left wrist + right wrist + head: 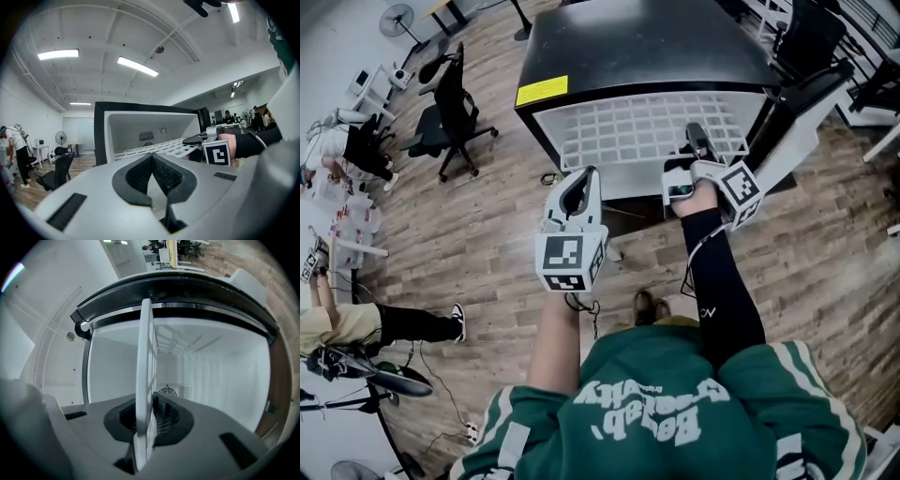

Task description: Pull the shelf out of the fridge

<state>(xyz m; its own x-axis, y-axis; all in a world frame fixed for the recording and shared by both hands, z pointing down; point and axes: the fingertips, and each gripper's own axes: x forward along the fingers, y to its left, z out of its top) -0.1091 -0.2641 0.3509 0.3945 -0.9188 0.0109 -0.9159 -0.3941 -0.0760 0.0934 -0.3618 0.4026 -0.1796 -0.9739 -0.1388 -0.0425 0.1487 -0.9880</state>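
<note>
A black fridge (pixel 647 42) stands open below me, and its white grid shelf (pixel 637 127) sticks out of the front. My right gripper (pixel 698 155) is shut on the shelf's front edge near its right side. In the right gripper view the shelf (pixel 145 357) runs edge-on between the closed pads of that gripper (pixel 149 397), with the white fridge interior (pixel 211 371) behind. My left gripper (pixel 575 192) hangs in front of the fridge's left corner, apart from the shelf, and holds nothing. Its pads meet in the left gripper view (pixel 152 157), which also shows the shelf (pixel 159 147).
The fridge door (pixel 806 112) stands open at the right. A black office chair (pixel 450 108) is to the left, and a person (pixel 384 323) sits on the floor farther left. A cable (pixel 548 178) lies by the fridge's left corner. The floor is wood.
</note>
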